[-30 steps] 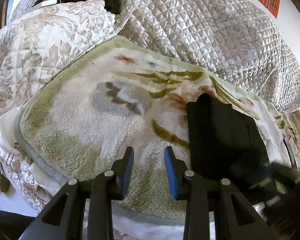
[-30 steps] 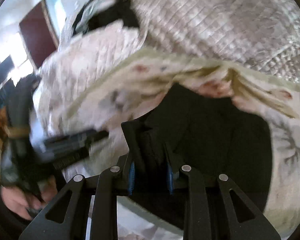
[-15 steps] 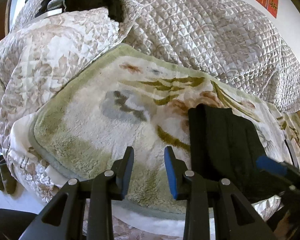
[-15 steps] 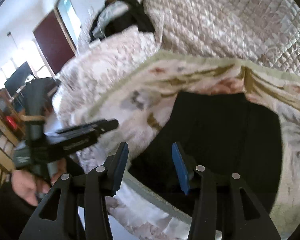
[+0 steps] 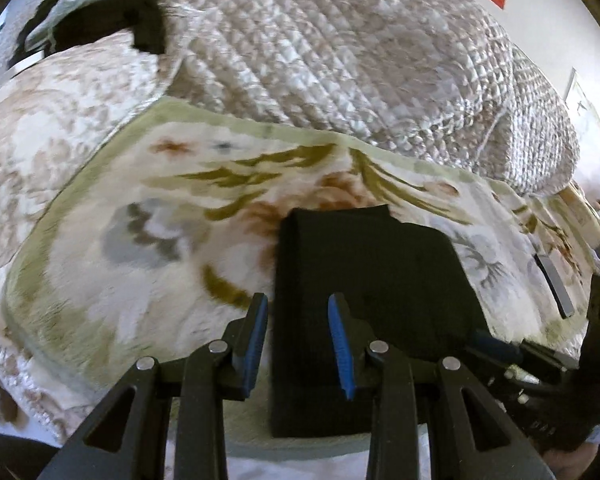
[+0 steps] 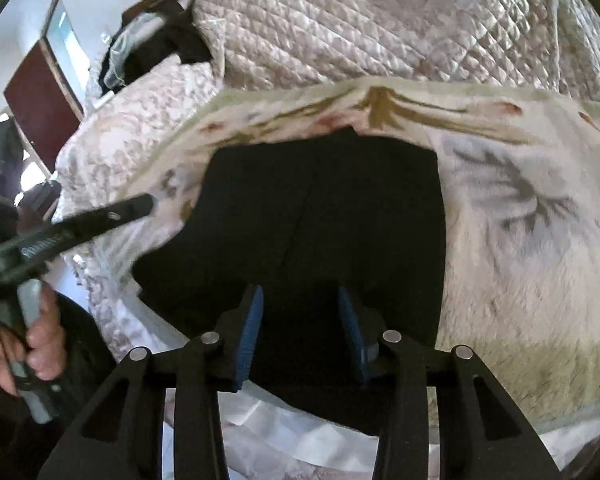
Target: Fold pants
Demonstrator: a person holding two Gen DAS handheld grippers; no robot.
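Seeing black folded pants [image 5: 364, 292] flat on fleece blanket [image 5: 140, 240], just ahead of both my claws. Left gripper [image 5: 298, 340] fingers apart, nothing clamped. Right gripper [image 6: 300, 332] jaws just been closing, gap remains, nothing pinched.

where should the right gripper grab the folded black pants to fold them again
Judging by the pose, take the near edge of the black pants, coming from the bed's front. They lie flat on the floral blanket as a thick rectangle, and that edge sits directly ahead of the right gripper, whose jaws stand apart and have just been closing a little, nothing pinched. A low pinch could catch all layers.
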